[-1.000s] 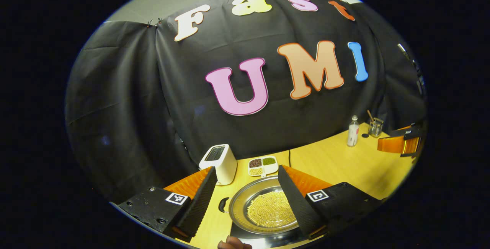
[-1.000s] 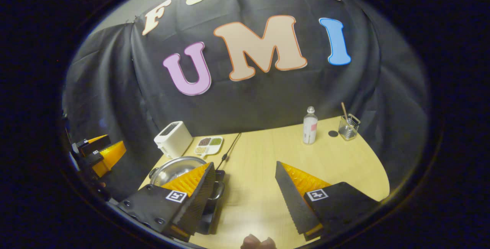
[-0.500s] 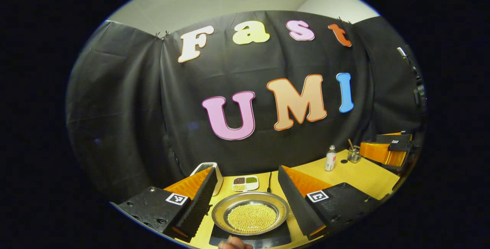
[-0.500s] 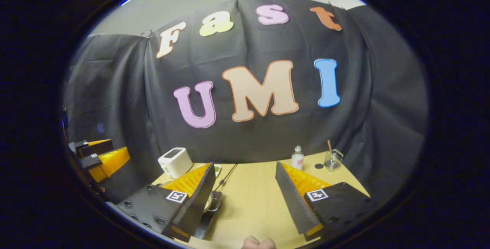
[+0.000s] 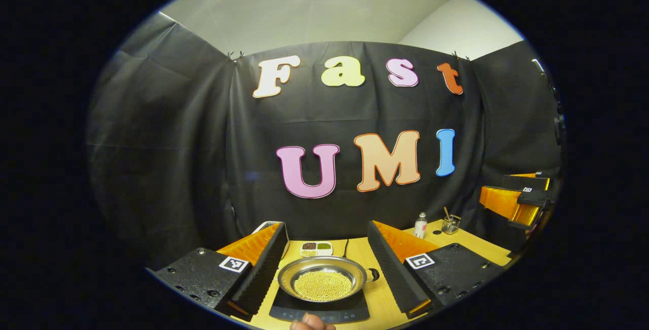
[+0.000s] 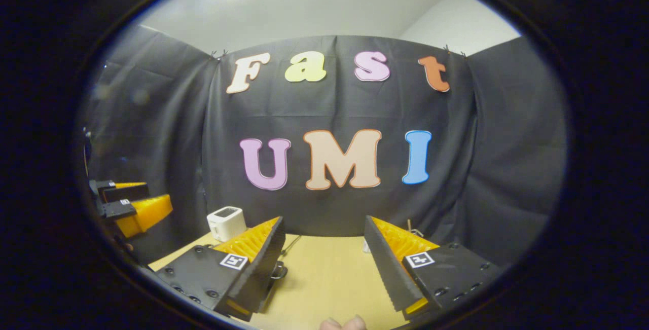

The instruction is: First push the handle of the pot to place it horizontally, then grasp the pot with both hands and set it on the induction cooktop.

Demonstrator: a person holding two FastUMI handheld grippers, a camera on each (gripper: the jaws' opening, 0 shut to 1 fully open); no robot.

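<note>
At the bottom centre of the left gripper view, the shallow steel pot of yellow beans (image 5: 322, 280) sits on the black induction cooktop (image 5: 319, 312); left gripper (image 5: 324, 264) and right gripper (image 6: 324, 261) jaws are apart, holding nothing. I'd retreat upward, clear of the pot's handles.

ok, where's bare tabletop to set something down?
Free: the tabletop between the cooktop and the bottle, in front of the right tool. Crowded: pot, toaster, divided dish.
</note>
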